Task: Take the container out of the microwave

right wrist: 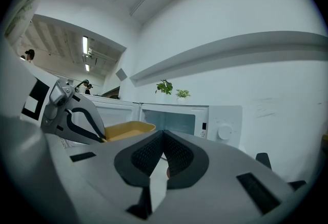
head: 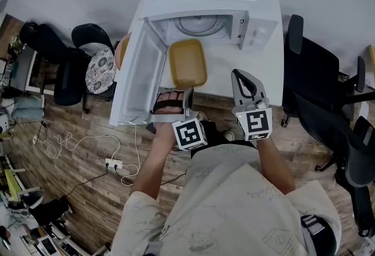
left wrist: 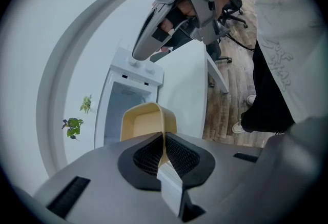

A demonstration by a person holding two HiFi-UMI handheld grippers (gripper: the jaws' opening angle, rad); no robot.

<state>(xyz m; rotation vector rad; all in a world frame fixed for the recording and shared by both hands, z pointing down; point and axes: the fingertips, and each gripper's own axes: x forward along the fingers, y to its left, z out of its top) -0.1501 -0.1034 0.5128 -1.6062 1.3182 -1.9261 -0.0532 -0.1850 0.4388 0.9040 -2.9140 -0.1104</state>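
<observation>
Left hand-held gripper [left wrist: 163,140] clamping container [left wrist: 144,120] rim, outside microwave [left wrist: 136,71]

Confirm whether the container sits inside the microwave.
No, the yellow container hangs outside the open microwave, gripped at its rim by the left claw.

Head camera overhead; gripper cameras low, close (microwave [head: 262,31] shared).

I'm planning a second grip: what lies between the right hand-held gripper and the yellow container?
Only a bare stretch of white table lies between the right hand-held gripper and the container, as the head view shows.
</observation>
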